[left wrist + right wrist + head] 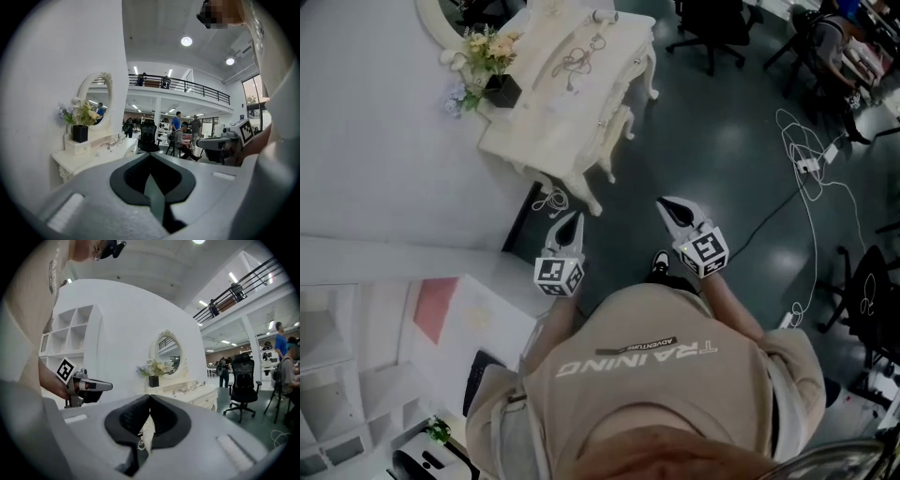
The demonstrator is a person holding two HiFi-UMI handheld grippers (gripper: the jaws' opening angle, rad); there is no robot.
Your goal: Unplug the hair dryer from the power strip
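Dark grey-green floor [722, 131] takes up most of the room, running off to the right and far side; a plain white wall [384, 159] closes the left. Against that wall stands a cream dressing table [553, 112] on curved legs, with an oval mirror [96, 105] behind it. The person in a beige shirt [666, 384] stands near, facing the table's right end, well short of it. White open shelving [77, 333] rises on the near left; a black office chair [708, 28] sits on the far side.

The left gripper [569, 220] and the right gripper [667, 204] are held side by side in front of the person, both pointing towards the table and above the floor. Each gripper's own view shows its dark jaws pressed together at the tips with nothing between them.

On the table's left end stands a black pot of pale flowers [500, 89]; a looped thin cord [574, 61] lies on the table top. A small coil of white cable [551, 200] lies on the floor at the table's near foot. A long white cable [811, 216] trails over the floor on the right, well apart from both grippers; on it, towards the far right, sits a small white block that looks like the power strip [809, 165]. The hair dryer I cannot pick out at this size.
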